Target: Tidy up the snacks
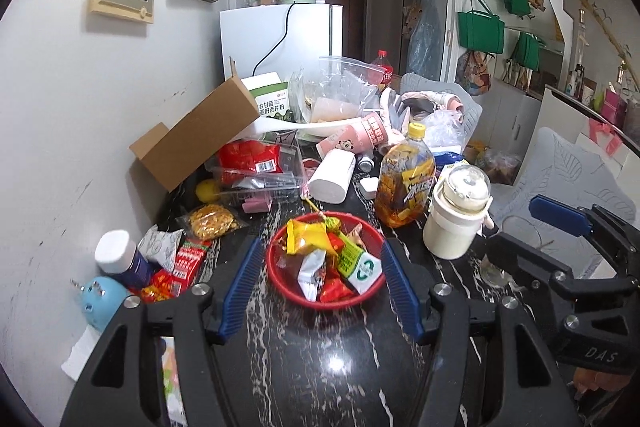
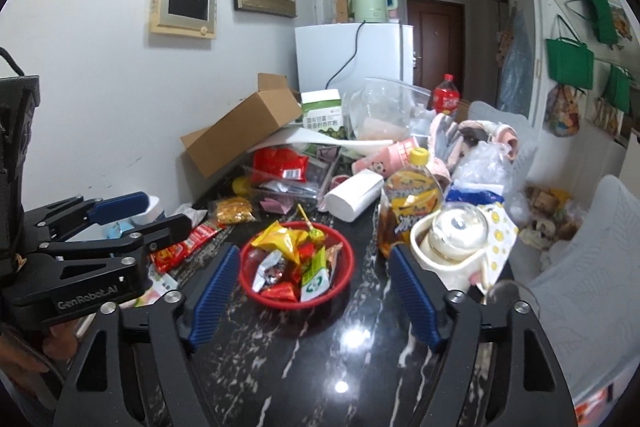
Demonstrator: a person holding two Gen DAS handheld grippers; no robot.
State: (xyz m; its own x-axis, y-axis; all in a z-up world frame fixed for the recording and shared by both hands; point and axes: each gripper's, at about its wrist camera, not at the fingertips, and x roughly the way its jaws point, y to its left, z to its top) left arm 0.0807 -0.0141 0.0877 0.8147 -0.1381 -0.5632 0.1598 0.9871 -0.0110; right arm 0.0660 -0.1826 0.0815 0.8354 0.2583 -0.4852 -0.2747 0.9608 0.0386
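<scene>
A red bowl (image 1: pixel 276 281) (image 2: pixel 344 277) filled with several wrapped snacks sits on the black marble table (image 1: pixel 320 355) (image 2: pixel 320 355). My left gripper (image 1: pixel 322 259) is open and empty, its blue pads on either side of the bowl, just in front of it. My right gripper (image 2: pixel 314 263) is open and empty, held before the bowl; it also shows in the left wrist view (image 1: pixel 532 223). Loose snacks lie left of the bowl: red sausage packs (image 1: pixel 180 269) (image 2: pixel 188 243) and a bag of yellow snacks (image 1: pixel 212 221) (image 2: pixel 234 211).
An iced tea bottle (image 1: pixel 406 179) (image 2: pixel 412 195) and a white jug (image 1: pixel 458 215) (image 2: pixel 456 247) stand right of the bowl. A paper roll (image 1: pixel 332 177), a cardboard box (image 1: pixel 196 135), a clear tray with a red pack (image 1: pixel 256 163) and clutter fill the back. A blue-capped bottle (image 1: pixel 120 259) stands at left.
</scene>
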